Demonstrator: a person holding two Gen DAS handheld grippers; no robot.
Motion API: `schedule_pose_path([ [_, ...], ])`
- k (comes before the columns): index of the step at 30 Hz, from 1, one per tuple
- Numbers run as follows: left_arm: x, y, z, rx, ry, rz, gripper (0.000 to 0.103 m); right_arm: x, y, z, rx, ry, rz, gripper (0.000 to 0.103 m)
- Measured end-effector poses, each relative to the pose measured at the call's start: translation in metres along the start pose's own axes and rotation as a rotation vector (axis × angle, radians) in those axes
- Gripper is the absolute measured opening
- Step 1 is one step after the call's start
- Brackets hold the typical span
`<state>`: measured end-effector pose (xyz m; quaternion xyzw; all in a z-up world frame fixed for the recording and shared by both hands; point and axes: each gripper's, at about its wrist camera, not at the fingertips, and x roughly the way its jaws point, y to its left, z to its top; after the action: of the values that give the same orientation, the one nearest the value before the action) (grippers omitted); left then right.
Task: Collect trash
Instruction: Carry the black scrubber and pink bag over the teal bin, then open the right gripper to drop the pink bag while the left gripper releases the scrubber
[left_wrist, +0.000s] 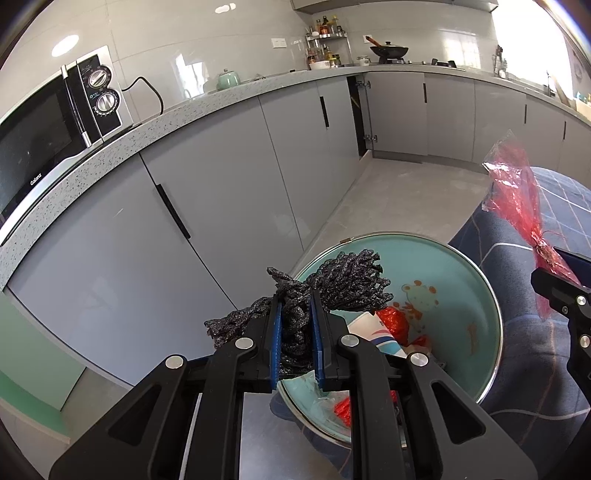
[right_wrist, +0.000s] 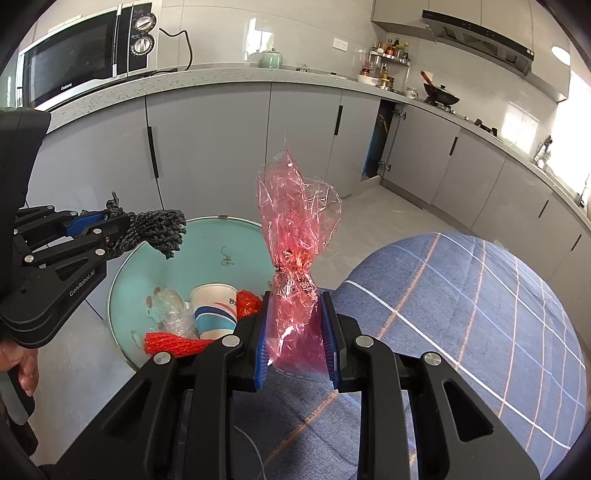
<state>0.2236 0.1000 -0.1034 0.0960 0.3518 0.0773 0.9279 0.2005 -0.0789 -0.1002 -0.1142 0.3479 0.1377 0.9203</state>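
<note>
Grey kitchen; crinkled red cellophane (right_wrist: 295, 236), black netting (left_wrist: 347, 284).

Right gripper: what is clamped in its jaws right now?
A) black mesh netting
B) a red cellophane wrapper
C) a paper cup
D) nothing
B: the right gripper has its jaws shut on the red cellophane wrapper, which stands up between them, while the black mesh netting is in the left gripper over the teal bin.
</note>
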Motion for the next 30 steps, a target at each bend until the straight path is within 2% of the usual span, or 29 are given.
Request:
schedule_pose_path([
  [30,-0.003,0.023,-0.006,-0.011,-0.007,0.117,0.015,0.009,0.032,0.015,-0.066,-0.027,0.058,0.025],
])
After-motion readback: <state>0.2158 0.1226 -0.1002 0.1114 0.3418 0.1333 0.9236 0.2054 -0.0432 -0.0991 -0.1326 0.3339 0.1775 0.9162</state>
